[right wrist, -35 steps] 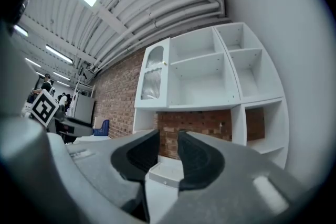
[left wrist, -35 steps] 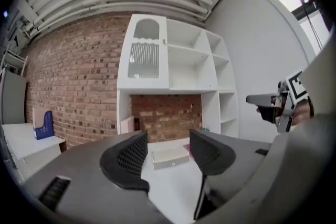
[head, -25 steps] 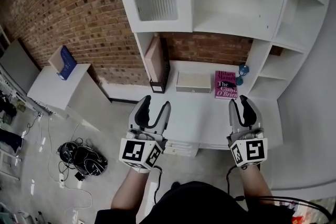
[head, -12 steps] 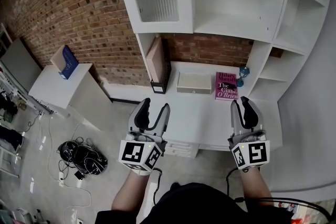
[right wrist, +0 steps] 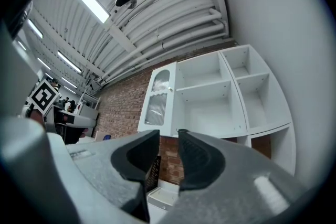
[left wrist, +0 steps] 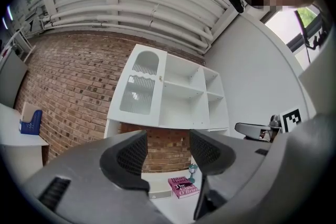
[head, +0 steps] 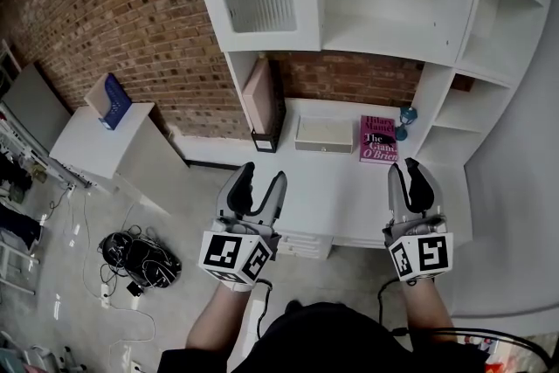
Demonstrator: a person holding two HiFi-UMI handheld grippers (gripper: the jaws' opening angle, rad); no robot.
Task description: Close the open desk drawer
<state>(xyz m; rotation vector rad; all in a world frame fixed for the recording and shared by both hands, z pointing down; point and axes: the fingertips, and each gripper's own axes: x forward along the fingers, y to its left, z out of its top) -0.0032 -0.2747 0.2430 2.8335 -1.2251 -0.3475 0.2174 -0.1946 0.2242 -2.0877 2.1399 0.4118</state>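
The white desk (head: 341, 201) stands below me against a brick wall. Under its front edge the white drawer front (head: 301, 243) sticks out between my two grippers. My left gripper (head: 262, 175) hovers over the desk's left front corner, open and empty, and its dark pads (left wrist: 131, 157) stand well apart. My right gripper (head: 407, 166) hangs over the desk's right front part, above and to the right of the drawer. Its jaws (right wrist: 168, 136) have closed a little in the last second; a narrow gap remains with nothing in it. Neither gripper touches the drawer.
On the desk lie a pink book (head: 377, 139), a flat white box (head: 320, 135), an upright file holder (head: 262, 105) and a small blue ornament (head: 403, 123). A white hutch (head: 384, 4) rises above. A side table (head: 96, 148) and floor cables (head: 140, 262) are at left.
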